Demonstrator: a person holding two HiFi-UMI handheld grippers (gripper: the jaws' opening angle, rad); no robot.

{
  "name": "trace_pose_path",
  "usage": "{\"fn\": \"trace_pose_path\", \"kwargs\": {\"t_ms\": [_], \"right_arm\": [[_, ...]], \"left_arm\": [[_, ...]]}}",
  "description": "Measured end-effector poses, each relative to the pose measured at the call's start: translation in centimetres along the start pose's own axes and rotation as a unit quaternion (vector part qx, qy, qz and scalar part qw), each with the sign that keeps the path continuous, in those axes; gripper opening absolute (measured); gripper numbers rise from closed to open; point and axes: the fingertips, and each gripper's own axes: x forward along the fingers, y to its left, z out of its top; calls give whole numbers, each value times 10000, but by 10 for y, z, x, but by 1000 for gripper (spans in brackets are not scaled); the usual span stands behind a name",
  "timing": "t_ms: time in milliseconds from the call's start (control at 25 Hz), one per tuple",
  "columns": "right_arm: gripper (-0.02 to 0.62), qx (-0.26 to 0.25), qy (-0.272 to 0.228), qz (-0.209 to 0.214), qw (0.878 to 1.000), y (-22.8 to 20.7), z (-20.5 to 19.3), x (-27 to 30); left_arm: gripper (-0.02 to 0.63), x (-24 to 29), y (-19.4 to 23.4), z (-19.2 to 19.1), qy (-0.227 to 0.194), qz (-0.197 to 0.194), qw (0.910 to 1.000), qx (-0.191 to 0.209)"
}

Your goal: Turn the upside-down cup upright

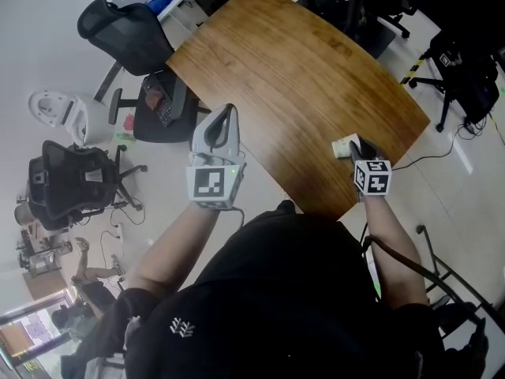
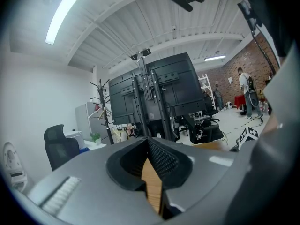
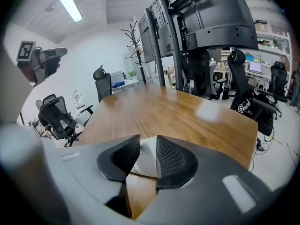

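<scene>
Wooden table (image 1: 300,77), lower right: small white cup (image 1: 342,146) between my right tongs (image 3: 148,146), jaws apart; left tongs (image 1: 227,113) closed together.

A broad wooden desk (image 1: 300,77) with a curved edge fills the upper middle of the head view, over a pale, glossy floor (image 1: 31,46). A black office chair (image 1: 126,30) stands at upper left and a second chair (image 1: 67,181) at the left edge. Striped tape (image 1: 412,71) marks the floor at upper right. In the left tool's view, a white ribbed ceiling (image 2: 140,18) carries a strip light (image 2: 65,8). A dark screen rack (image 2: 159,88) stands at centre, a coat stand (image 2: 102,102) to its left and a brick wall (image 2: 234,62) at right.
</scene>
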Motion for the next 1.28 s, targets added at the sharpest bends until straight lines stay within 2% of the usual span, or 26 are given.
{"fn": "trace_pose_path", "kwargs": {"t_ms": [400,480,600,880,1080,1280], "right_arm": [[50,-990,-152,77,9949,25,20,-14],[18,-1228,-192,48,9922,30,23,-17],[18,-1460,-94,47,9892,35,19,-18],[18,-1562,195,54,9875,38,-1,-14],[21,-1585,12,18,9873,42,-5,-14],[38,-1492,-289,-63,9884,44,9,-21]], "left_arm": [[0,3,-6,-2,-7,-95,10000,-29],[0,3,-8,-2,-29,-111,9999,-65],[0,3,-9,3,-131,-84,9998,-153],[0,2,-9,3,-96,-159,9998,-106],[0,-2,-8,1,-98,-141,9998,-98],[0,0,-7,1,-107,-256,9995,-171]]}}
